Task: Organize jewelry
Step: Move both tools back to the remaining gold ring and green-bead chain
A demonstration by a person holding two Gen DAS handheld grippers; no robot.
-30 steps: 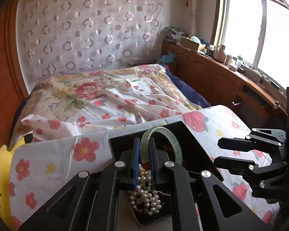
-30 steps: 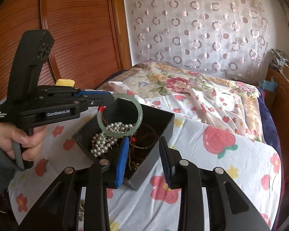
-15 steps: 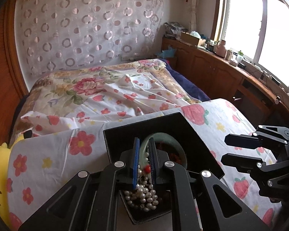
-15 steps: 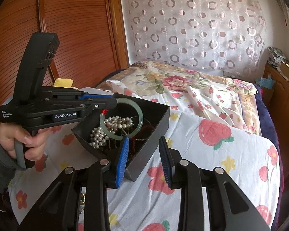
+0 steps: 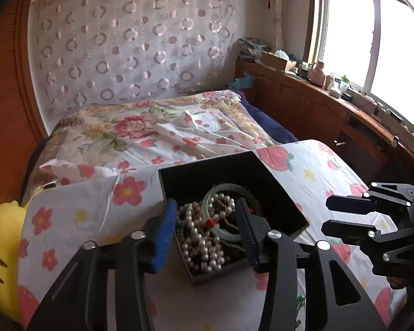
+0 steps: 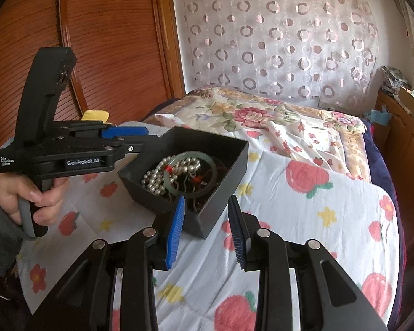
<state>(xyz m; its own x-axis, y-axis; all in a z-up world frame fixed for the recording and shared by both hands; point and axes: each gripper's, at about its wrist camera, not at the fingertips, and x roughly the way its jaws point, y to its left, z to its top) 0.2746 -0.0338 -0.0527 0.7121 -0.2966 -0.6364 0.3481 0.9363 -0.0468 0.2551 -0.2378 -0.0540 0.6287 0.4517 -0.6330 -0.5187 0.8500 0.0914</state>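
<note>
Where the green bangle [image 5: 224, 211] lies, inside the black box [image 5: 207, 175] atop pearl strands [image 5: 204, 244] and red cord. Box on a flower-print cloth [image 6: 303, 220] over the desk. Just short of the box's near edge: left tool [image 5: 207, 229], pads having just spread apart, bangle released, nothing pinched. At the box's near corner: right tool [image 6: 205, 220], pads apart, empty. Left of the box: a hand [image 6: 27, 195] on the left tool's handle. Beyond the box: a floral-quilted bed [image 5: 151, 129].
</note>
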